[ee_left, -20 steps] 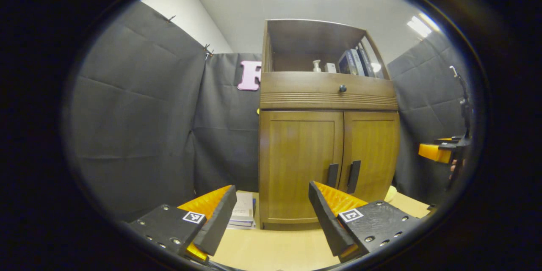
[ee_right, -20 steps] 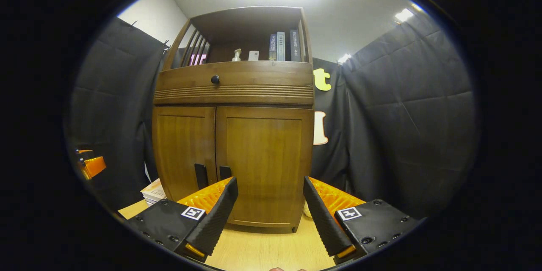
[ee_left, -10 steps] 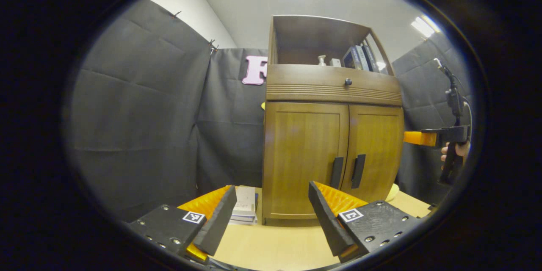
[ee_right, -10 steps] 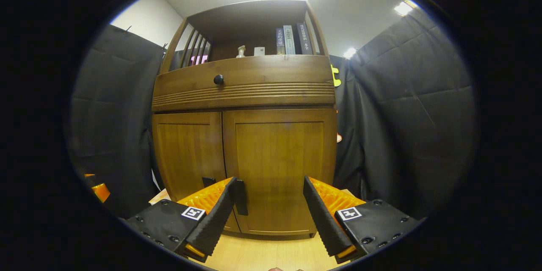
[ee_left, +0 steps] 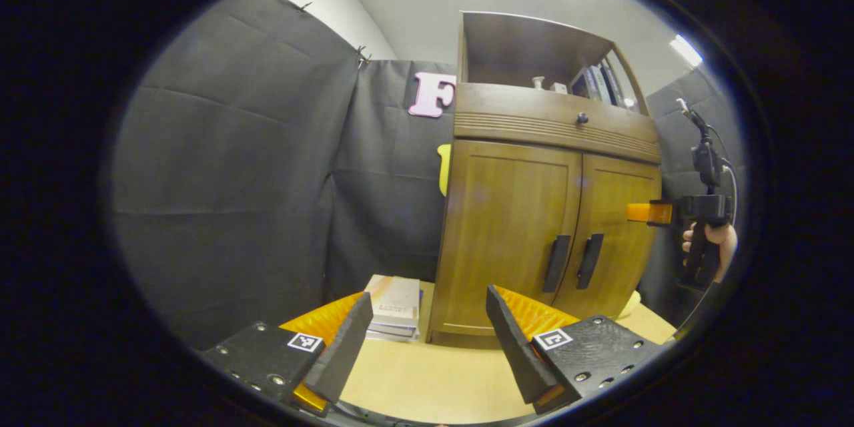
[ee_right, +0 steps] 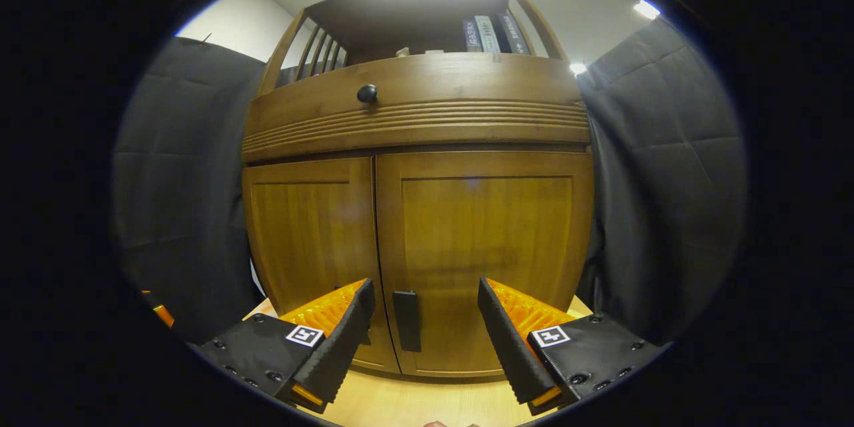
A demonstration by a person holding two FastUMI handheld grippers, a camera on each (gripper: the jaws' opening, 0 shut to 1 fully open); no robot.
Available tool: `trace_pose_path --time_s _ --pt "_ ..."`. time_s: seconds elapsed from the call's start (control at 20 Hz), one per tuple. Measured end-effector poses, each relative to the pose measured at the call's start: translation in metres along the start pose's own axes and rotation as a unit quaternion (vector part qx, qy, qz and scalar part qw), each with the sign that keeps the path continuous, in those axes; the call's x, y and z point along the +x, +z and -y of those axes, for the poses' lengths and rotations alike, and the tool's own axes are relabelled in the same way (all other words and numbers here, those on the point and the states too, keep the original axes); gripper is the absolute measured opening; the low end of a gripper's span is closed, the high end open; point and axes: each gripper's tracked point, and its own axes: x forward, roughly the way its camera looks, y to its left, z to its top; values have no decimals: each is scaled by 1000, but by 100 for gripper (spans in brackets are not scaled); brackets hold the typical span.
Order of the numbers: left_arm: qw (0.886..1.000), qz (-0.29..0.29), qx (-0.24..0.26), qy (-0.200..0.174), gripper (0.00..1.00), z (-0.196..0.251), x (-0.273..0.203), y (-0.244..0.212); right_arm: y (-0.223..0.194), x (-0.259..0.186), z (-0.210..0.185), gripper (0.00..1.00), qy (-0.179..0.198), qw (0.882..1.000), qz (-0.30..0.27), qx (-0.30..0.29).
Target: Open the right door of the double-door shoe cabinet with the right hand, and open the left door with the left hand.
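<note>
While the right gripper (ee_right: pixel 421 340) is being held spread wide, the right door's handle (ee_right: pixel 406 320) is being framed between its fingers, untouched | left gripper (ee_left: pixel 427 347) is being kept wide apart, well short of the shoe cabinet (ee_left: pixel 527 213) | both wooden doors are being seen closed on the table (ee_left: pixel 434 380).

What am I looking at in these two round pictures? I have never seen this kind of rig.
A person holds a two-finger gripper in each hand, each with a camera looking along its fingers. In the left gripper view, the left gripper is open; farther off, a hand holds the right gripper. In the right gripper view, the right gripper is open near the right door's handle. The shoe cabinet stands on a wooden table, both doors shut, beside stacked books. Nothing is held.
</note>
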Motion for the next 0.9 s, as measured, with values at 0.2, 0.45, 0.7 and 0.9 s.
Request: trace_pose_path --time_s 0.2,0.45,0.7,0.9 --pt "1000 -20 -1 4 99 -1 6 -7 -19 24 -11 97 1 1000 -15 -9" --pt "1000 -26 15 5 100 1 12 -8 -42 52 -16 97 -6 999 -39 -14" --pt "1000 -27 4 12 100 -5 21 -5 -54 78 -18 97 -10 998 -63 -15" --pt "999 -30 4 12 100 -9 36 2 -68 89 -22 97 -19 996 -77 -27"
